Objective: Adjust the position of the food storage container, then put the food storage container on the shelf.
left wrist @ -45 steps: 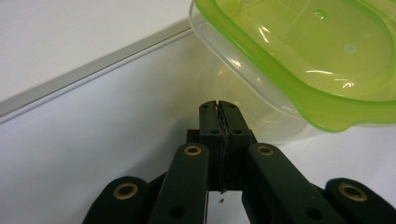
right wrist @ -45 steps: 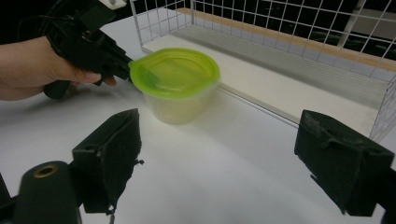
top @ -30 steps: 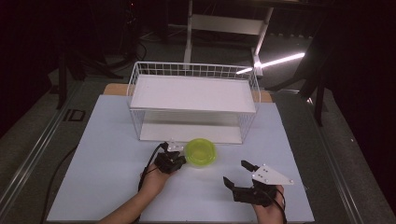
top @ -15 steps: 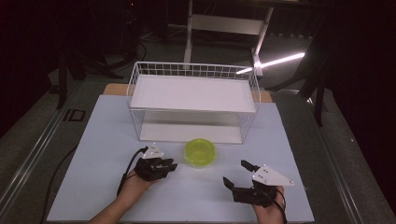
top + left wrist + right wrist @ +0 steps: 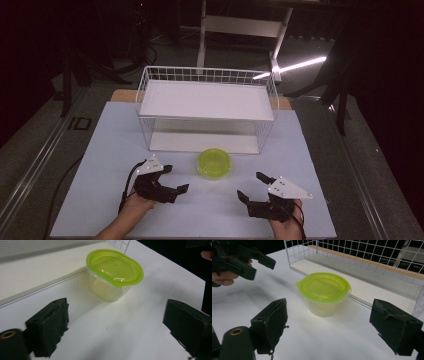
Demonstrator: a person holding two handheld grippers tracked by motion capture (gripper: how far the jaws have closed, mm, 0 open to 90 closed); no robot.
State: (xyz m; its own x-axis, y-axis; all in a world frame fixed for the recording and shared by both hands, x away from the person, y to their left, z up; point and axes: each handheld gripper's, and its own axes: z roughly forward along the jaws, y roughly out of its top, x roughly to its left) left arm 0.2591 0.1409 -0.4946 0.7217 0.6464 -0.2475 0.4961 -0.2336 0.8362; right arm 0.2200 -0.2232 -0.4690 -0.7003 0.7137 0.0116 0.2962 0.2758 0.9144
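White wire rack (image 5: pixel 207 112) just behind green-lidded tub (image 5: pixel 214 163)

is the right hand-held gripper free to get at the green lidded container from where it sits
Probably yes. The right hand-held gripper has its jaws wide open and aimed at the green lidded container, with bare white table between them. The left hand-held gripper sits off to the other side, open and apart from the container.

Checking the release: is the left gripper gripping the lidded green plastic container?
No: the left gripper stands open, apart from the lidded green plastic container.
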